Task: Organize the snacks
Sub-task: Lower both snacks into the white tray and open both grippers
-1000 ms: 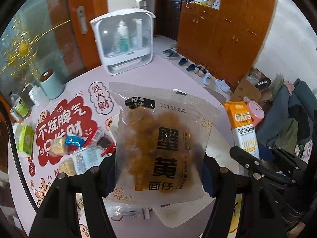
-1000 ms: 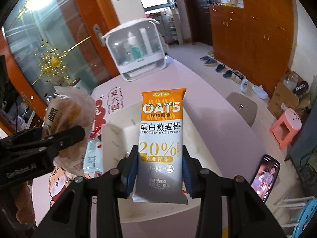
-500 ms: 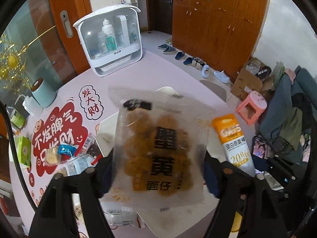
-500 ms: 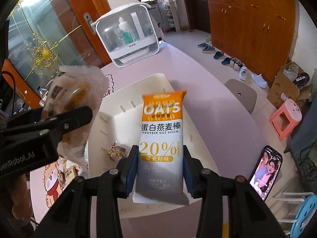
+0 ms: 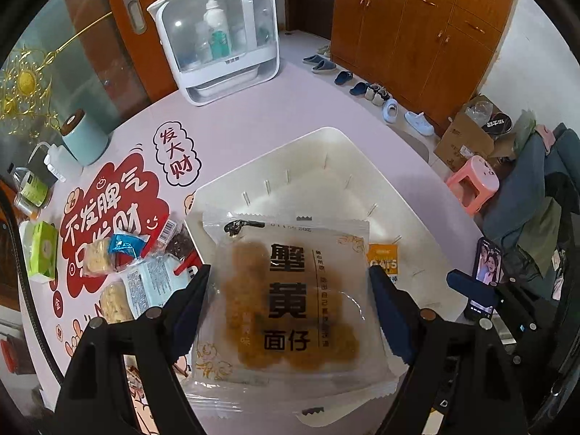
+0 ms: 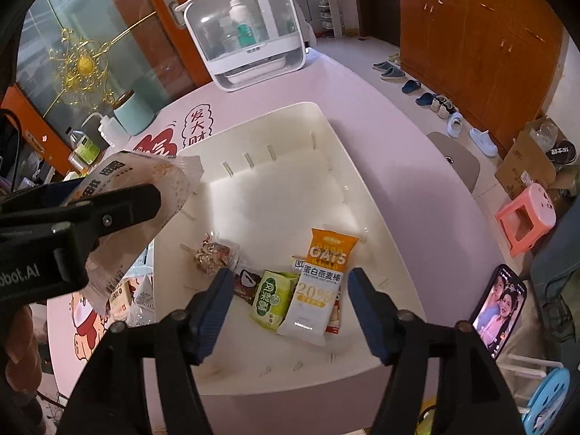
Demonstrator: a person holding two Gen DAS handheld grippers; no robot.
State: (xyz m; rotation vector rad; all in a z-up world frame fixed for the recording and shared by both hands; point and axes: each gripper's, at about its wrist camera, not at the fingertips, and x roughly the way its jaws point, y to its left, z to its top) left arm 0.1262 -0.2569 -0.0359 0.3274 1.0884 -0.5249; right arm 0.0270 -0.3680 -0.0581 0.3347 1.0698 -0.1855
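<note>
My left gripper [image 5: 290,290] is shut on a clear noodle-snack packet [image 5: 293,301] with black Chinese print, held above the white tray [image 5: 326,145]. The same packet [image 6: 145,181] shows at the left of the right wrist view. My right gripper [image 6: 288,304] is open and empty just above the tray's [image 6: 290,116] near part. The orange and white OATS bar [image 6: 319,286] lies in the tray between its fingers, beside a green packet [image 6: 272,299], a brown packet [image 6: 246,282] and a clear wrapped sweet [image 6: 212,257]. The OATS bar's top [image 5: 382,261] peeks out in the left wrist view.
Loose snacks [image 5: 119,264] lie on the red-printed mat left of the tray. A white cabinet [image 5: 217,36] stands at the table's far side, a teal canister [image 5: 83,137] and bottles at the left. A phone [image 6: 498,308] lies on the table's right edge.
My right gripper has opened and let the OATS bar drop into the tray. Both grippers have tilted down over the tray; the left still holds the noodle packet.
</note>
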